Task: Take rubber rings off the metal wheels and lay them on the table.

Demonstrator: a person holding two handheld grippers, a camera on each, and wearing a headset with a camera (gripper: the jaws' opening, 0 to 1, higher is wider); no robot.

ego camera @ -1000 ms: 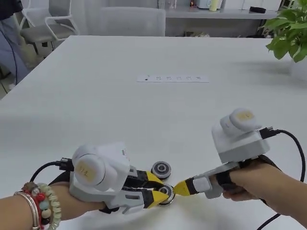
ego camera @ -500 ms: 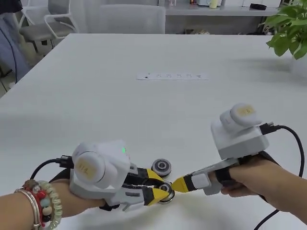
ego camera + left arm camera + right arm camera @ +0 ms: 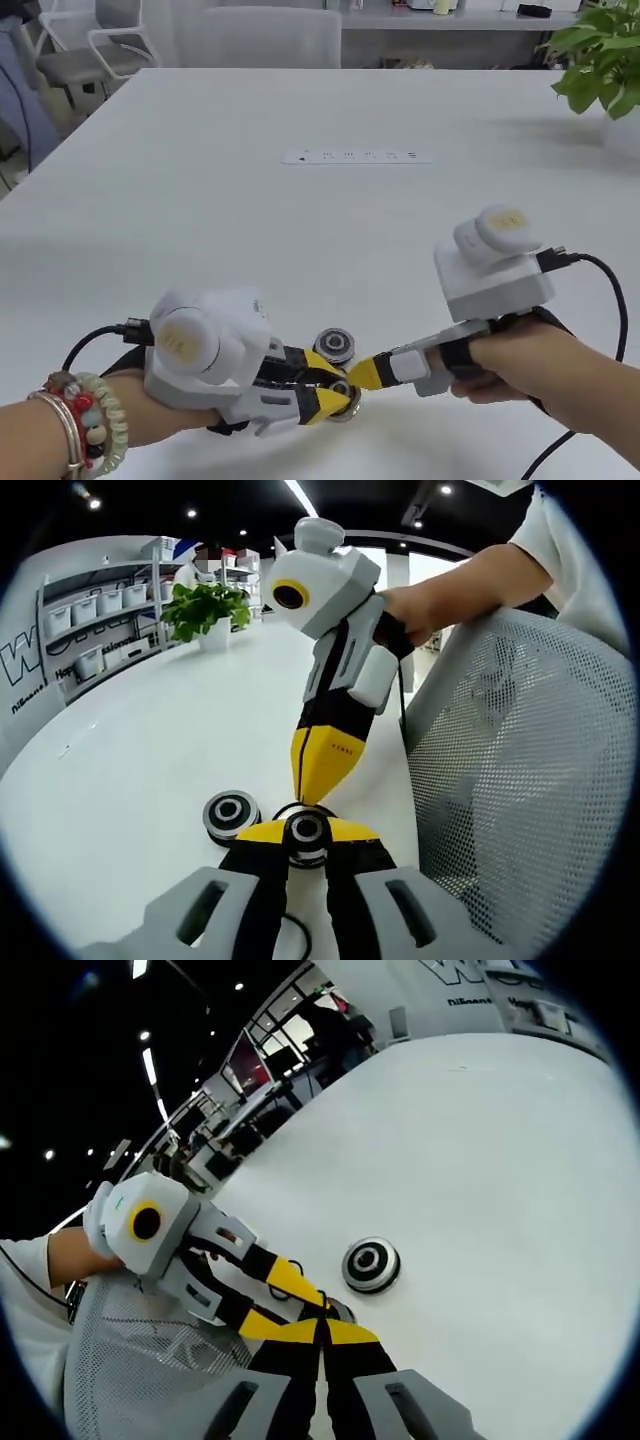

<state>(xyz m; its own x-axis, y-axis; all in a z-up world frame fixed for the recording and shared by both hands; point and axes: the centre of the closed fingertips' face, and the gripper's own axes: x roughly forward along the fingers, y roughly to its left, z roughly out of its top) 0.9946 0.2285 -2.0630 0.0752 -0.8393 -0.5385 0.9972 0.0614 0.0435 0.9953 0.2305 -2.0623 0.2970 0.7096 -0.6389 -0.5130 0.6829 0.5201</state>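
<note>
Head view: my left gripper [image 3: 335, 385] is clamped on a wheel [image 3: 344, 398] at the near edge of the desk [image 3: 300, 230]. My right gripper [image 3: 365, 372] comes in from the right, tips touching that wheel. A second wheel [image 3: 335, 345] lies flat just behind, axle up.

Left gripper view: both jaws are shut on the wheel's sides, hub face up toward me. It's round, so there's no long axis. A thin black loop, the ring [image 3: 285, 809], shows at the rim under the right tips. I'd call the wheel heavy, hard and slick, and the ring soft, stretchy and grippy. It's best nipped at its outer edge and peeled over the rim.

Right gripper view: my jaws are pressed to a point, seemingly on the ring's edge, beside the left gripper [image 3: 300, 1295]. The second wheel [image 3: 372, 1265] sits apart.
</note>
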